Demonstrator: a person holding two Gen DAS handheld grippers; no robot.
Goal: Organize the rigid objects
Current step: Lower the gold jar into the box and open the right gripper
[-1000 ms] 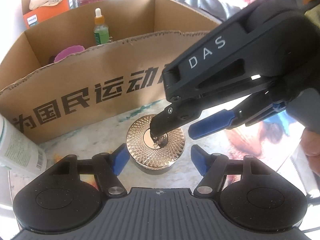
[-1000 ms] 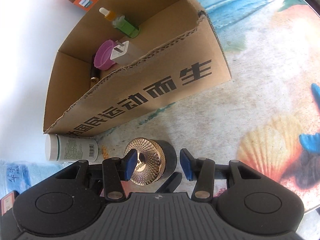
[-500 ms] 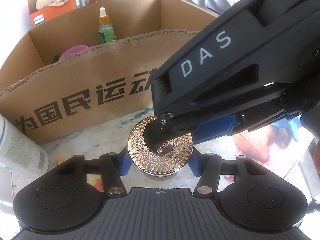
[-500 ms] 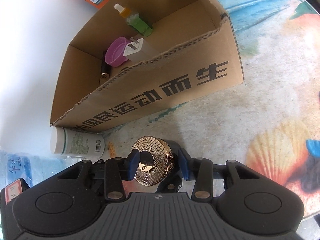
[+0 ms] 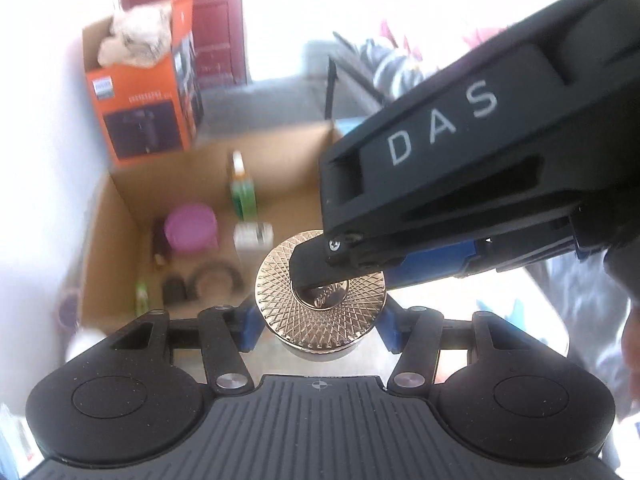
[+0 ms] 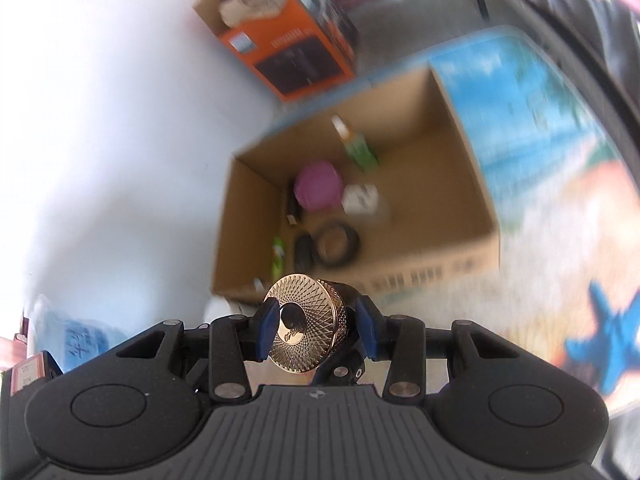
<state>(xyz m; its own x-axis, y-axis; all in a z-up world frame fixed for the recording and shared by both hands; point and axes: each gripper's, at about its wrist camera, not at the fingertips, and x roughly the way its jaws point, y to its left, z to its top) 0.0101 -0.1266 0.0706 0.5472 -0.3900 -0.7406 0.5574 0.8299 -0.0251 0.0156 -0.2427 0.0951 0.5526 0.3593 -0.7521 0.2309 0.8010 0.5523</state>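
Both grippers pinch the gold-lidded jar (image 5: 322,307) together: the left gripper (image 5: 320,326) and the right gripper (image 6: 316,328) hold it up over the cardboard box (image 6: 460,184).

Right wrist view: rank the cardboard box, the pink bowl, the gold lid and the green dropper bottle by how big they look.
1. cardboard box
2. gold lid, though it is nearest the camera, so its rank is unsure
3. pink bowl
4. green dropper bottle

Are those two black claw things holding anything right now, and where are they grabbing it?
Both grip one gold-lidded jar. The left gripper and the right gripper each pinch it from opposite sides, blue fingers at the lid's edge.
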